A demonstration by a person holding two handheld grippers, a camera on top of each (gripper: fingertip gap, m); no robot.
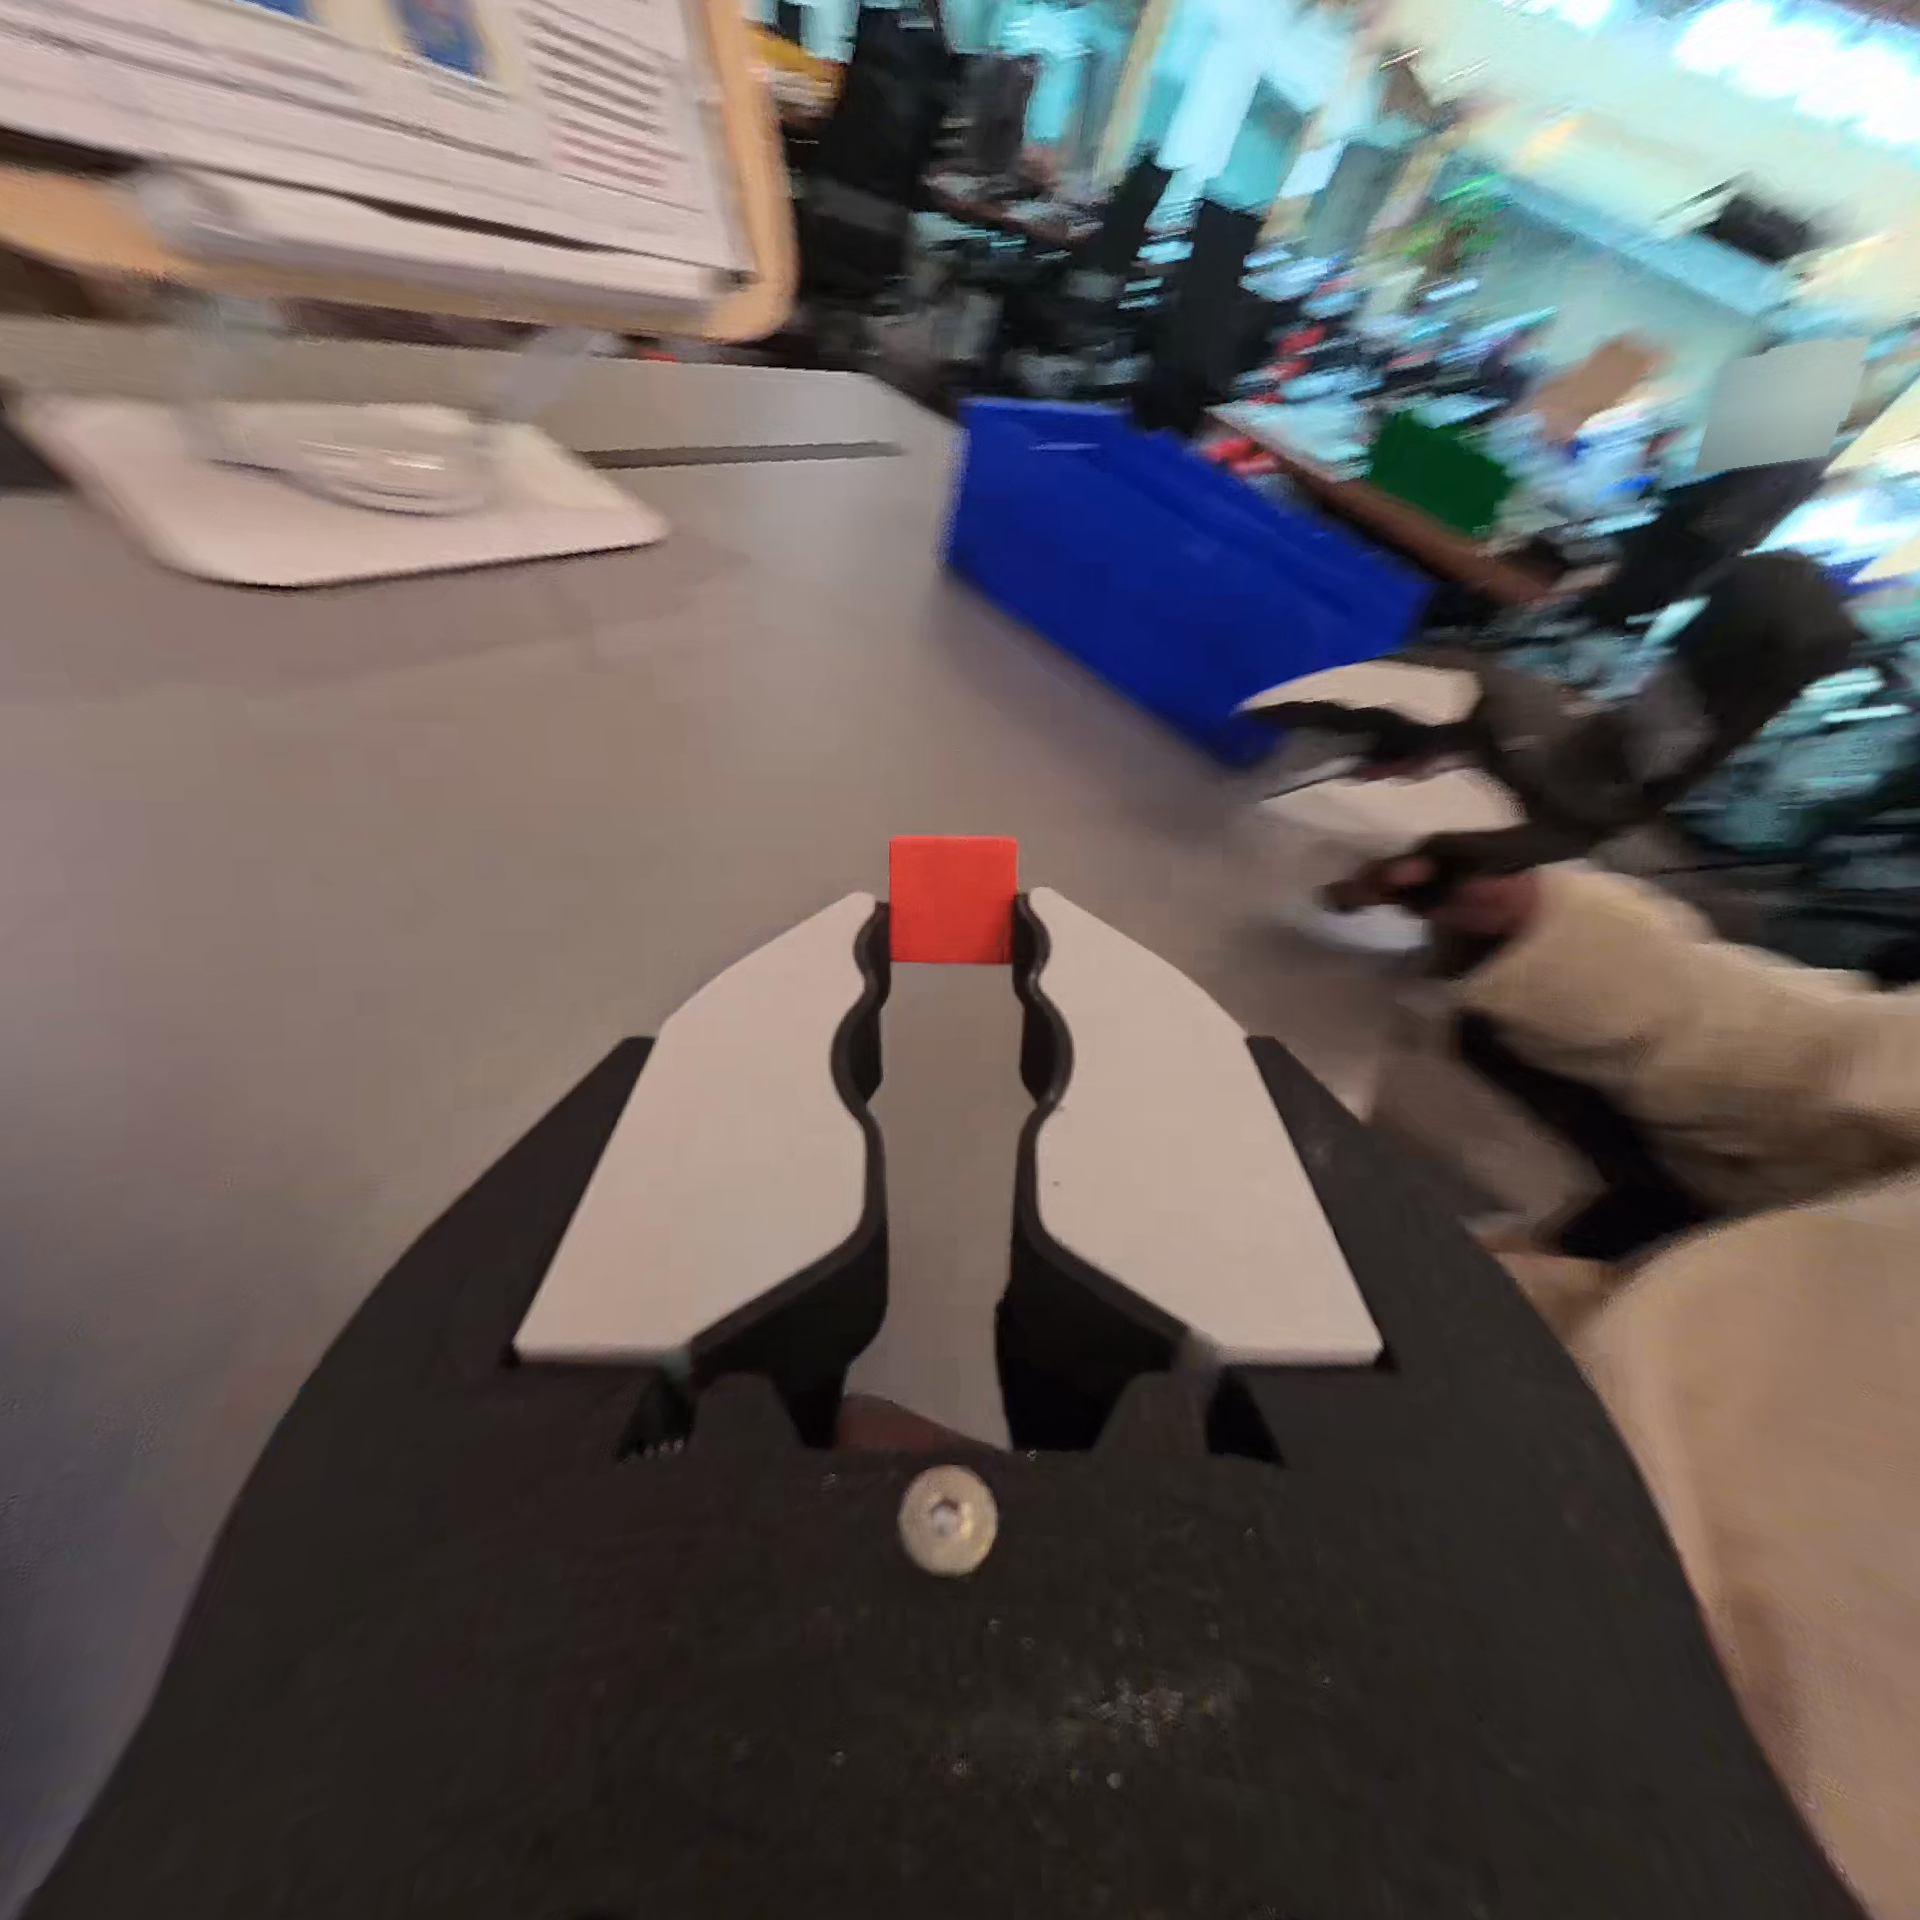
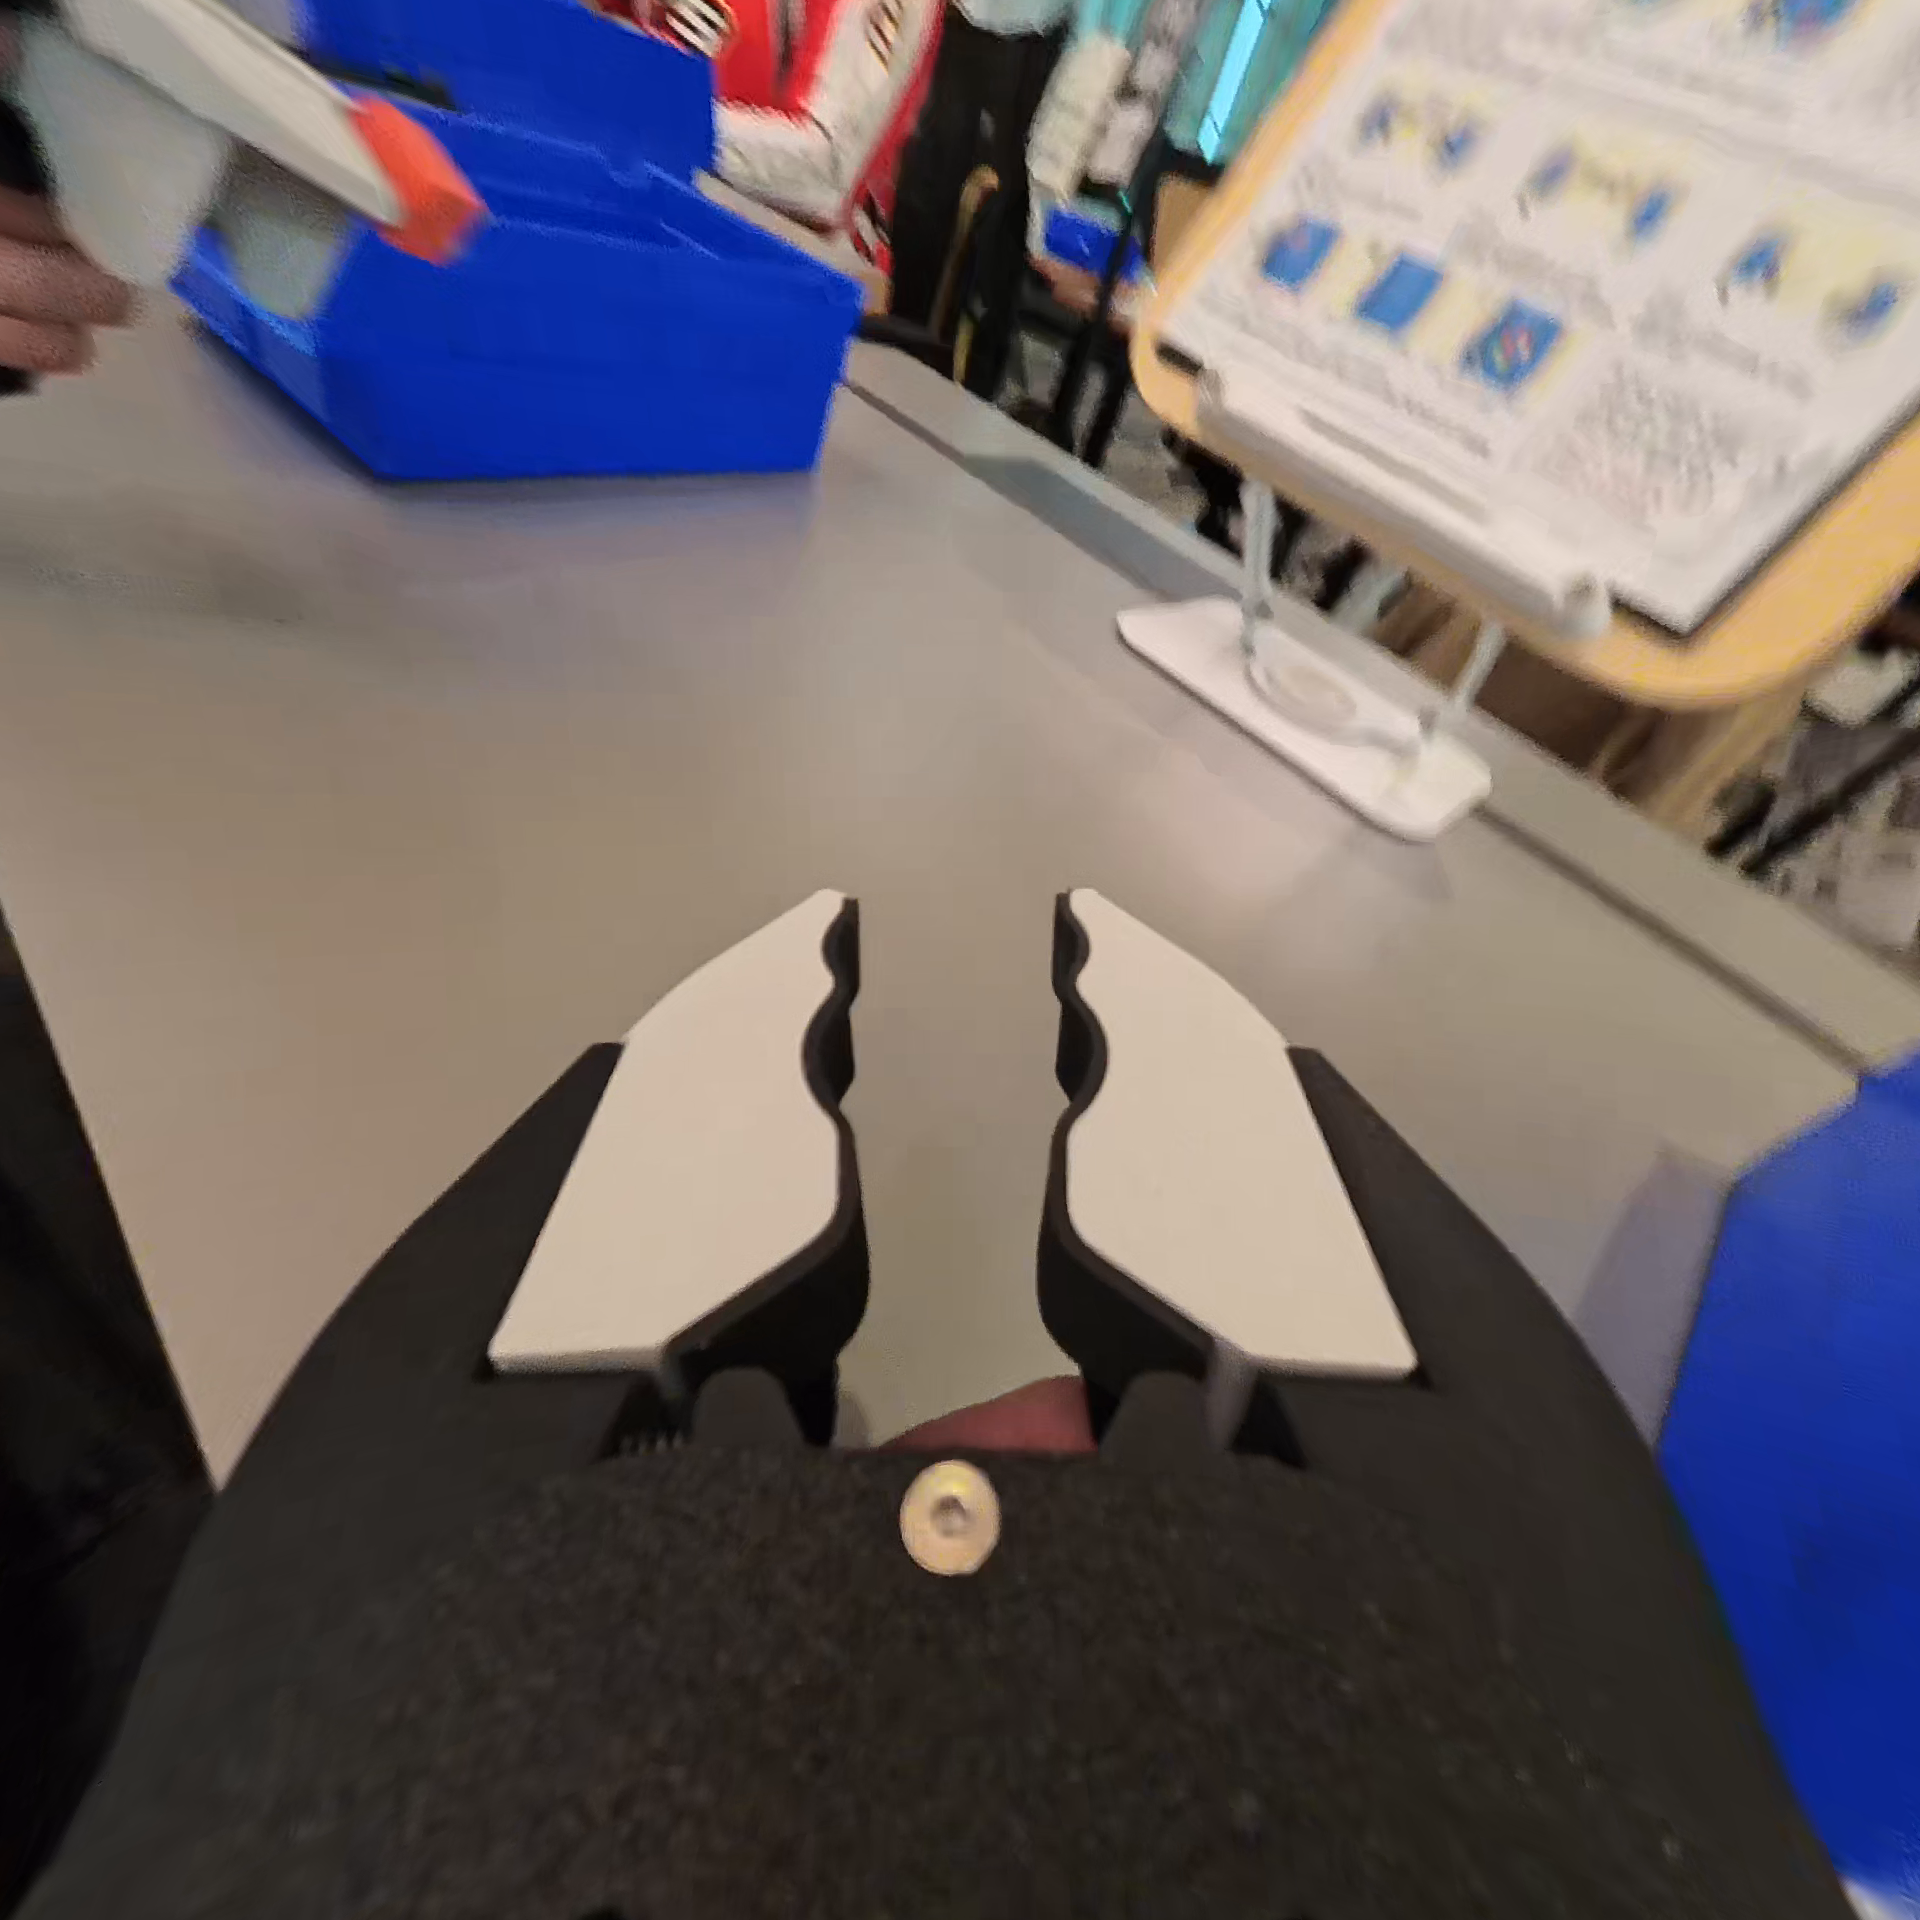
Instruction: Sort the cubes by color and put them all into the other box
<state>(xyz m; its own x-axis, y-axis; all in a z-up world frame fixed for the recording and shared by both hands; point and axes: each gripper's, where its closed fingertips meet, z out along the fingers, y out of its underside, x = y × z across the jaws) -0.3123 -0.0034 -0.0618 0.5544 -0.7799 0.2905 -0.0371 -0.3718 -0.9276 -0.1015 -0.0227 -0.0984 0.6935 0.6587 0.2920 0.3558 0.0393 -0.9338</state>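
While the left tongs (image 1: pixel 953 909) pinched the red cube (image 1: pixel 953 899) by their very tips above the worktop (image 1: pixel 416 831), it could slip before reaching the box (image 1: pixel 1164 561); the right tongs (image 2: pixel 956 914), seemingly idle, gaped narrowly, empty.

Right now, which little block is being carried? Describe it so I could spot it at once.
Start at the grey table and find the blue box on it. Nearer than the box, the left hand-held gripper is shut on a small red cube, pinched at its fingertips. It is the only cube in view; the right hand-held gripper is open and holds nothing.
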